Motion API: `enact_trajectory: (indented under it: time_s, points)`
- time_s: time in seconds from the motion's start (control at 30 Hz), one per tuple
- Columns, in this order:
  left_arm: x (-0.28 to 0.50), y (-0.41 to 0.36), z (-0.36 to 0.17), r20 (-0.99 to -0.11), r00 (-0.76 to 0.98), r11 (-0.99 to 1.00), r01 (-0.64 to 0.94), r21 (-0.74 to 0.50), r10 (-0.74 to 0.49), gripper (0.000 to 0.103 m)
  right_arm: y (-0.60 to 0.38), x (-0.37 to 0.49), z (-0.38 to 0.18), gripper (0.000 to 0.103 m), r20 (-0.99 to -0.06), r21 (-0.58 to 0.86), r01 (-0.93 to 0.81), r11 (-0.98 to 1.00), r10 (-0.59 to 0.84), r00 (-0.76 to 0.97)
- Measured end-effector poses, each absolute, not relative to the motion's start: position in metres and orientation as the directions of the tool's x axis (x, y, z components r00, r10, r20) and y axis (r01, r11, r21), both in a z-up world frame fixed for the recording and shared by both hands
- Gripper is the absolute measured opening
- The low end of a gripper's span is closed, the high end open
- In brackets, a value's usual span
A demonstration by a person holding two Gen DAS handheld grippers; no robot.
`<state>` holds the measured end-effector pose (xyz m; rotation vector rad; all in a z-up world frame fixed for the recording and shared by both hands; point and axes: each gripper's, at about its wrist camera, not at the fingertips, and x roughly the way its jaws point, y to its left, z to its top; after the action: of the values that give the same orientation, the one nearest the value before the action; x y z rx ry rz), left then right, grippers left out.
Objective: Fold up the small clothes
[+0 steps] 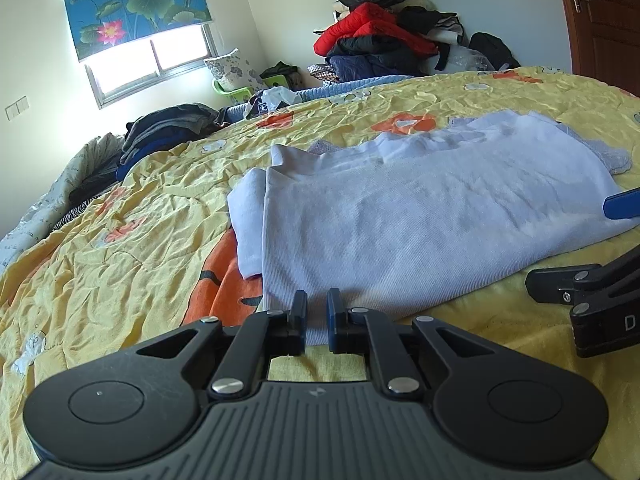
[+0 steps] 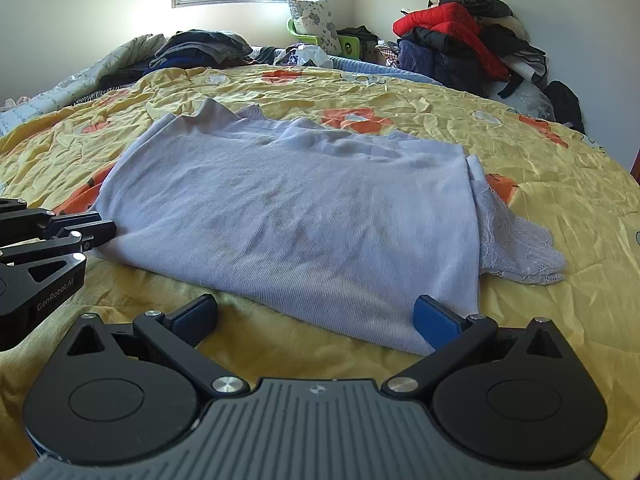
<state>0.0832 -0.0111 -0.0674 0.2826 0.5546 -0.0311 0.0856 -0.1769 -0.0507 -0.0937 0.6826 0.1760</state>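
Observation:
A pale lilac ribbed garment [image 1: 420, 216] lies partly folded on the yellow floral bedspread [image 1: 120, 240], with a lace trim [image 2: 516, 240] sticking out on its right side. My left gripper [image 1: 317, 312] is nearly shut, with the garment's near left corner between its fingers. In the right wrist view the same garment [image 2: 288, 216] fills the middle. My right gripper [image 2: 316, 316] is open wide, its fingers astride the garment's near right edge. The left gripper also shows at the left of the right wrist view [image 2: 100, 226].
Piles of dark and red clothes [image 1: 384, 40] lie against the far wall. A stack of dark folded clothes [image 1: 168, 128] and a grey quilt [image 1: 60, 196] sit at the far left of the bed. A window [image 1: 152, 60] and a door [image 1: 604, 20] are behind.

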Motion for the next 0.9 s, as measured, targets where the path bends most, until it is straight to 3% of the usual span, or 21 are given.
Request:
enact_trajectory:
  time_s: [0.27,0.43,0.7,0.77,0.83,0.9]
  points:
    - [0.08,-0.004,-0.063,-0.538,0.842,0.968,0.117,0.223,0.022,0.009,-0.177,0.083,-0.049,0.103,-0.633,-0.017,-0.19,0.982,0.137,0.762]
    - [0.086,0.038,-0.046,-0.595,0.801,0.996,0.092,0.015,-0.065,0.01,-0.17,0.069,-0.036,0.103,-0.591,0.029,-0.261,0.965,0.227,0.774]
    - [0.14,0.098,-0.018,-0.632,0.76,0.982,0.039,-0.187,-0.151,0.012,-0.104,0.062,-0.024,0.103,-0.539,-0.263,-0.379,0.887,0.191,0.82]
    - [0.157,0.102,-0.016,-0.647,0.741,0.976,0.047,-0.212,-0.177,0.03,-0.083,0.055,-0.029,0.103,-0.515,-0.376,-0.406,0.833,0.176,0.839]
    - [0.172,0.105,-0.017,-0.652,0.735,0.973,0.043,-0.228,-0.185,0.071,-0.062,0.049,-0.036,0.103,-0.485,-0.493,-0.416,0.764,0.156,0.86]
    - [0.182,0.108,-0.018,-0.646,0.741,0.971,0.036,-0.237,-0.185,0.074,-0.048,0.043,-0.043,0.103,-0.466,-0.57,-0.417,0.708,0.14,0.874]
